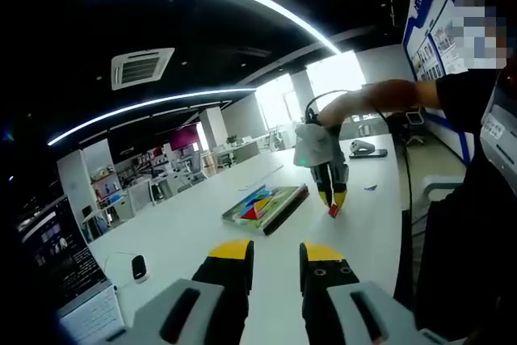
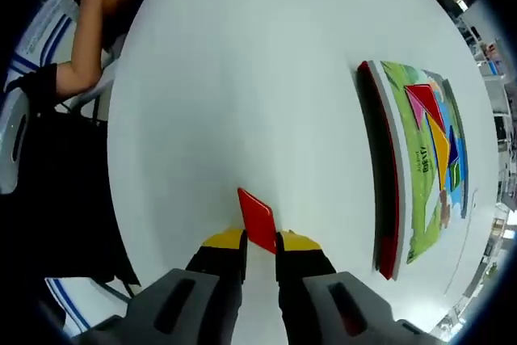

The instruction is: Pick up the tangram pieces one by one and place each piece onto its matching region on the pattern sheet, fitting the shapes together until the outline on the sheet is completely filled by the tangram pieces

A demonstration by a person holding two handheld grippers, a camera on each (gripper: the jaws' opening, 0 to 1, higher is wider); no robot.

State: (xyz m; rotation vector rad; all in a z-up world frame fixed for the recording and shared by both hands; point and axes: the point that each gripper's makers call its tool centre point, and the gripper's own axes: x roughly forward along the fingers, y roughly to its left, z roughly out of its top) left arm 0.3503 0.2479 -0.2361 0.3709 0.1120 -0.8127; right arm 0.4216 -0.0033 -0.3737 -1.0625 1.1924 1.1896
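Right gripper view: red piece pinched for carrying.
Right tool point(image 2: 259, 241) gripped the red tangram piece point(image 2: 257, 220) edgewise above the surface point(image 2: 242, 78), near the pattern sheet point(image 2: 424, 159); left tool point(image 1: 277, 253) hung slightly parted, empty.

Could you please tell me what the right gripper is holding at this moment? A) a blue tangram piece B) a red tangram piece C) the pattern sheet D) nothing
B: in the right gripper view the right gripper is shut on a red tangram piece standing up between its yellow-tipped jaws, above the white table.
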